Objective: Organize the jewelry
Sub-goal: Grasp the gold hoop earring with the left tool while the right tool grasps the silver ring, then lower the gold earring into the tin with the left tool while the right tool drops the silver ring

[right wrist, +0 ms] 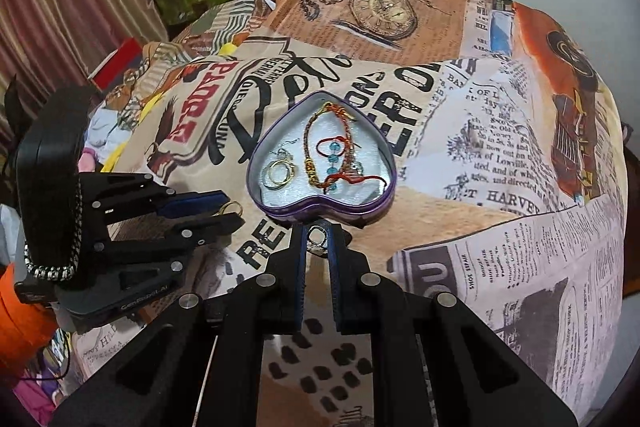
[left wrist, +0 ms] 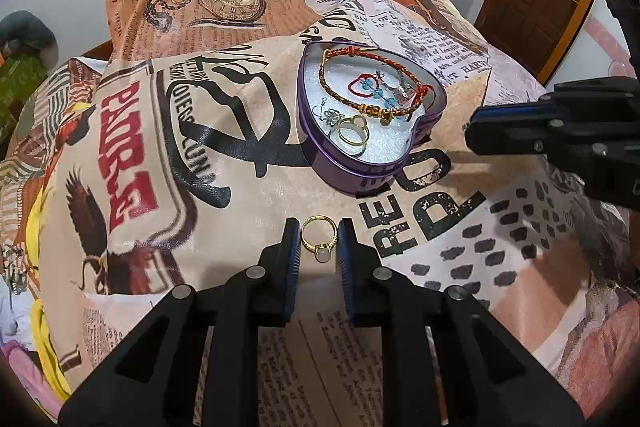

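Left wrist view: left gripper (left wrist: 319,241) pinching a gold ring with a pale stone (left wrist: 319,241) between its blue pads, ring upright, stone toward the camera, hanging just above the printed newspaper-style cloth (left wrist: 192,163). Sitting beyond it on the cloth: purple heart-shaped tin (left wrist: 362,163), open, white lining. Lying inside: braided red-and-gold bracelet (left wrist: 360,83), red cord with blue beads (left wrist: 372,89), gold heart-shaped ring (left wrist: 350,129), small silver pieces near the rings, too small for detail. Right gripper (left wrist: 474,131) coming in from the right edge, tip near the tin's right lobe, pads pressed close together.

Right wrist view: right gripper (right wrist: 319,237) clamping narrowly on a small silver ring (right wrist: 318,238), hovering just in front of the heart tin's (right wrist: 320,209) point. Same bracelet (right wrist: 316,151), beaded cord (right wrist: 340,163) and two rings (right wrist: 278,173) lying inside. Left gripper (right wrist: 232,213) showing at left, gold ring (right wrist: 231,207) peeking at its tip, well left of the tin.
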